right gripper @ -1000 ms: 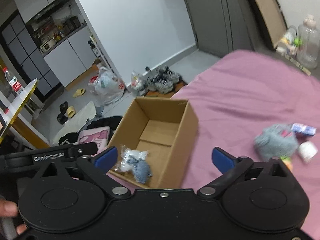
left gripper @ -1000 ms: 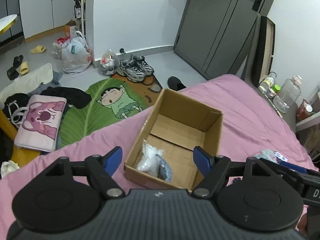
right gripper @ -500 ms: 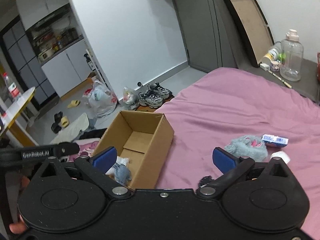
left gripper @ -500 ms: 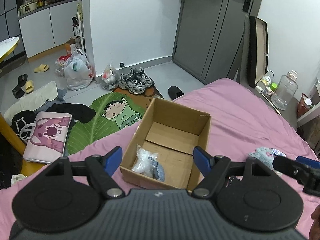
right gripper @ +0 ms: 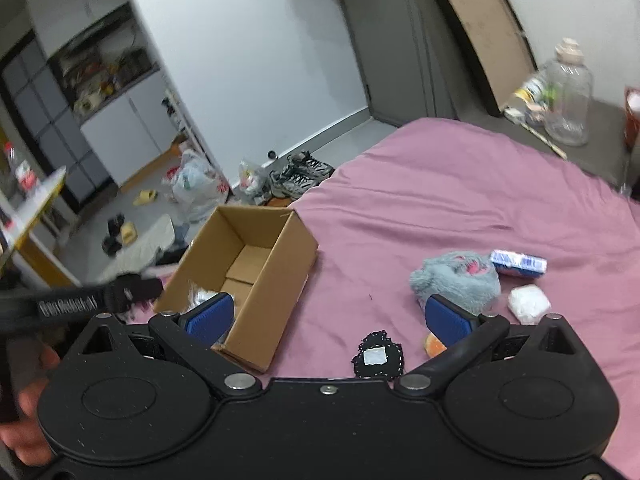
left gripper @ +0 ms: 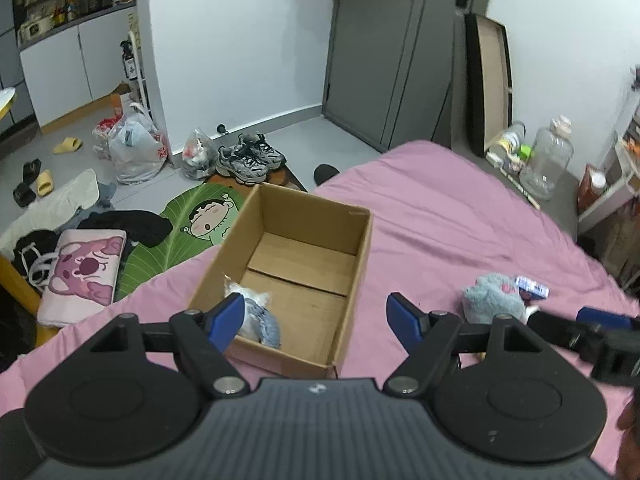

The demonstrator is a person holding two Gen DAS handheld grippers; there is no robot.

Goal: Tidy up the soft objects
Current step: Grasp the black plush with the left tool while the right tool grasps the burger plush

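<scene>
While both grippers, left and right, gape wide and empty, plush lies right of box, nearest the right one.

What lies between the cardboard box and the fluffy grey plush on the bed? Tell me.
Only bare pink bedsheet separates the cardboard box from the fluffy grey plush; the right wrist view shows this best. The black crocheted patch lies nearer the camera.

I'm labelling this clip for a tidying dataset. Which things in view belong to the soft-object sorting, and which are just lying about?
Part of the job:
cardboard box
bagged soft item inside the box
grey plush toy
white soft wad
black knitted patch

Just lying about:
sneakers
plastic bags
clear water jug
cartoon floor mat
</scene>
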